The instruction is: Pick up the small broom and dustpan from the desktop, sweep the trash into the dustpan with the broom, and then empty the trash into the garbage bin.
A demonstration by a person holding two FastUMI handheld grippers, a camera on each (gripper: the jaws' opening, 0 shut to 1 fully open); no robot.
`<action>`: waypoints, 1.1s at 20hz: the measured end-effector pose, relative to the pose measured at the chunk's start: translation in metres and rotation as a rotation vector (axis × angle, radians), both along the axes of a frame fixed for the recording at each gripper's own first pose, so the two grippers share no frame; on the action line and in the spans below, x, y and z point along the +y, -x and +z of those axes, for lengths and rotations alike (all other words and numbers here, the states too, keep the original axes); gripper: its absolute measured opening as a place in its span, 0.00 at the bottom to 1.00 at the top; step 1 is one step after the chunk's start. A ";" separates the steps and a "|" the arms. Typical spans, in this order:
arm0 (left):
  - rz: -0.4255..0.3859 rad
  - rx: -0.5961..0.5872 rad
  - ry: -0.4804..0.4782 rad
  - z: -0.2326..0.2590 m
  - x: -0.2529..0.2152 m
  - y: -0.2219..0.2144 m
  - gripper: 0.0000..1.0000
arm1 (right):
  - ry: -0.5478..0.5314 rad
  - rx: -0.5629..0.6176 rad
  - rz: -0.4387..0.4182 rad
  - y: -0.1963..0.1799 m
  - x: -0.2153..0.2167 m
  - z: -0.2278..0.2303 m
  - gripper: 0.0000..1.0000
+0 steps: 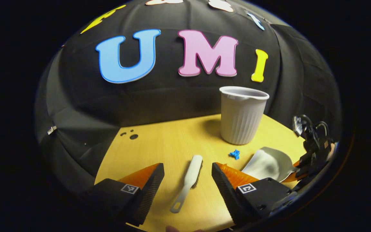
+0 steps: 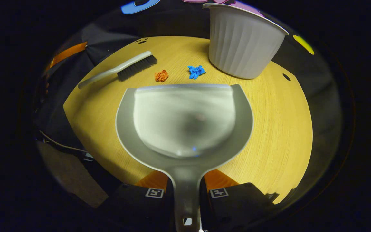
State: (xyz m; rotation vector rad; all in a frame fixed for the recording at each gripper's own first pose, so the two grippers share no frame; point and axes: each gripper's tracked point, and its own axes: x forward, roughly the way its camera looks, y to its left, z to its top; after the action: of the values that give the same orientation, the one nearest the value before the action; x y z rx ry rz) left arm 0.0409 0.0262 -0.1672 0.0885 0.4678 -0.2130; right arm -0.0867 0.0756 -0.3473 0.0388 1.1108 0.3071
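Grey dustpan [image 2: 185,122]: handle clamped in right tool [image 2: 186,193]
Left tool [image 1: 188,180]: spread wide over broom [image 1: 187,182] on desk [image 1: 172,141]
Scraps: orange [image 2: 161,75], blue [image 2: 196,71], near bin [image 2: 242,42]

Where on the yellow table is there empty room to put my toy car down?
Bare wood lies to the right of the dustpan, below the bin, out to the table edge. It is crowded between broom and bin, where the orange scrap and blue scrap lie.
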 end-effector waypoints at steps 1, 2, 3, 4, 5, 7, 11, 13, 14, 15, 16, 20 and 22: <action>-0.008 0.041 -0.009 -0.012 0.002 -0.002 0.95 | 0.001 -0.002 0.001 0.002 -0.003 0.002 0.34; -0.020 0.095 -0.015 -0.025 0.003 -0.004 0.95 | 0.004 -0.003 0.002 0.004 -0.004 0.004 0.37; -0.035 0.154 -0.015 -0.041 0.003 -0.007 0.95 | 0.007 -0.005 0.005 0.007 -0.006 0.005 0.37; -0.052 0.217 -0.016 -0.055 0.003 -0.008 0.95 | 0.010 -0.005 0.005 0.009 -0.008 0.006 0.34; -0.064 0.269 -0.022 -0.069 0.003 -0.010 0.94 | 0.011 -0.001 0.005 0.012 -0.009 0.006 0.37; -0.089 0.353 -0.039 -0.098 0.001 -0.014 0.92 | 0.014 0.005 0.004 0.015 -0.011 0.006 0.37; -0.135 0.503 -0.067 -0.137 0.000 -0.012 0.87 | 0.021 0.008 0.003 0.016 -0.015 0.006 0.37; -0.148 0.553 -0.100 -0.153 -0.002 -0.014 0.85 | 0.023 0.016 -0.001 0.017 -0.016 0.003 0.37; -0.151 0.566 -0.116 -0.160 -0.002 -0.018 0.83 | 0.022 0.020 -0.001 0.018 -0.016 0.003 0.37; -0.154 0.581 -0.123 -0.165 -0.004 -0.020 0.82 | 0.021 0.023 -0.001 0.018 -0.016 0.002 0.37; -0.156 0.602 -0.125 -0.169 -0.006 -0.023 0.80 | 0.020 0.028 0.000 0.019 -0.017 0.001 0.37; -0.151 0.651 -0.165 -0.182 -0.002 -0.031 0.55 | 0.009 0.035 -0.004 0.017 -0.016 0.003 0.37; -0.156 0.648 -0.181 -0.180 -0.002 -0.033 0.39 | 0.003 0.040 -0.004 0.016 -0.016 0.003 0.37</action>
State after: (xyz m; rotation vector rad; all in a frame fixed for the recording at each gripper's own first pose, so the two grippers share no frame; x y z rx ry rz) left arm 0.0740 0.0240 -0.3470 0.2362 1.1282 -0.3535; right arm -0.1032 0.0596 -0.3444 0.0444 1.1508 0.3026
